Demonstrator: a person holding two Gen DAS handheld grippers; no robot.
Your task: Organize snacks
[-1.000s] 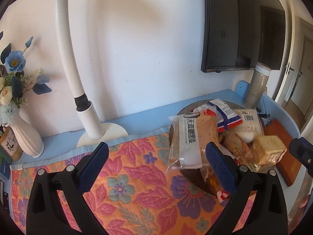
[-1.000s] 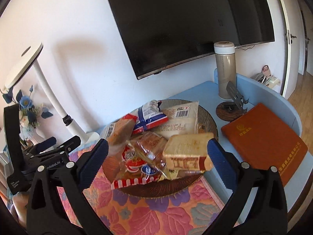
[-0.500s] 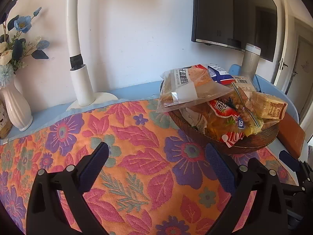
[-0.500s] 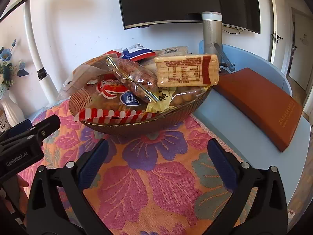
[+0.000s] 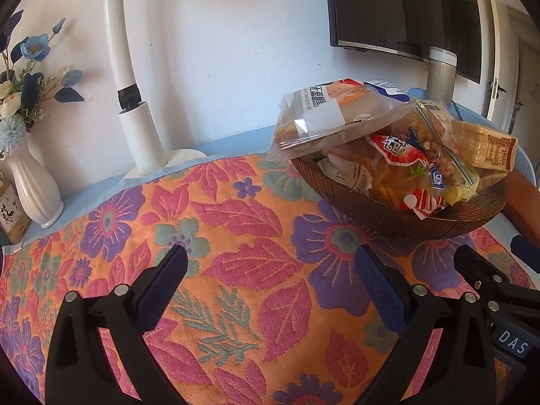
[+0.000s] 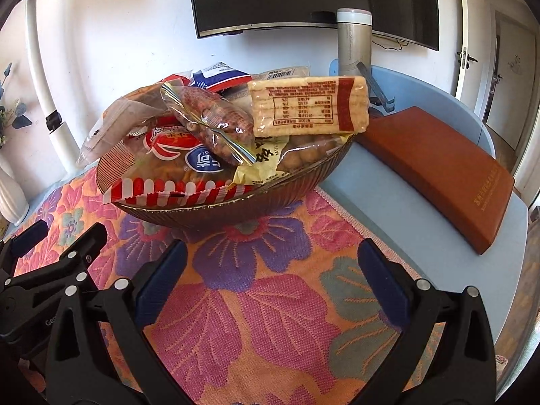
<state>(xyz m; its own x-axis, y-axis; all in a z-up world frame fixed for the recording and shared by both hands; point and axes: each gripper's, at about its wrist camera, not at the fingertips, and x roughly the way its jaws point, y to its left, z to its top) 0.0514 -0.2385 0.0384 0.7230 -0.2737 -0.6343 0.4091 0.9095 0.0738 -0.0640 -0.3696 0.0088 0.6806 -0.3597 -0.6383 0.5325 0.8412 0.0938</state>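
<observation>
Brown bowl (image 6: 216, 216): heaped with snack packets, at my 12 o'clock
Left tongs (image 5: 270, 270): spread, empty, over floral cloth (image 5: 236, 222)
Right tongs (image 6: 271, 263): spread, empty

Both wrist cameras sit low over the floral orange tablecloth (image 5: 236, 222), facing the white wall. Each shows the ribbed brown snack bowl (image 6: 216, 212) nearby; the left camera views it from the left.
</observation>
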